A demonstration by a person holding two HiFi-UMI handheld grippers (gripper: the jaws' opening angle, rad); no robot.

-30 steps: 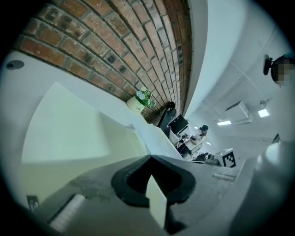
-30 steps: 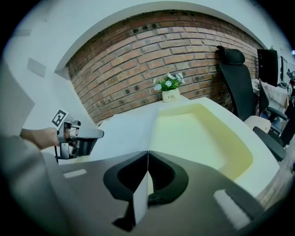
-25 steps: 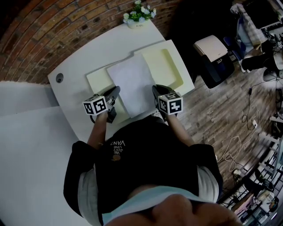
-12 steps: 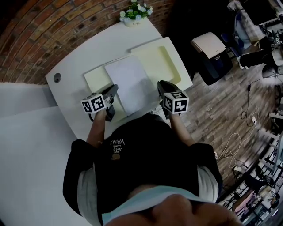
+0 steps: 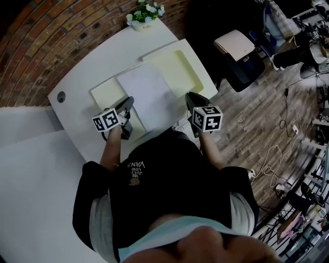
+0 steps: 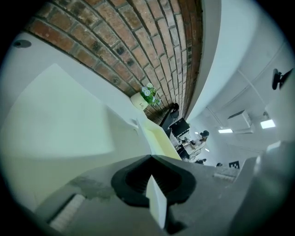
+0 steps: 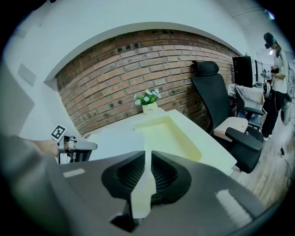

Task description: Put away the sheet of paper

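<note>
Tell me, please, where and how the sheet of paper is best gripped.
Likely its left edge, from the left, jaws rolled level with the desk: the sheet of paper lies flat over yellow trays, offering only thin edges. The left gripper is shut there.

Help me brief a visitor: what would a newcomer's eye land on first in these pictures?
A white sheet of paper lies across a pale yellow tray on the white table, with the left tool and right tool on either side. Behind it, a pot of flowers stands at the table's far edge by the brick wall.
</note>
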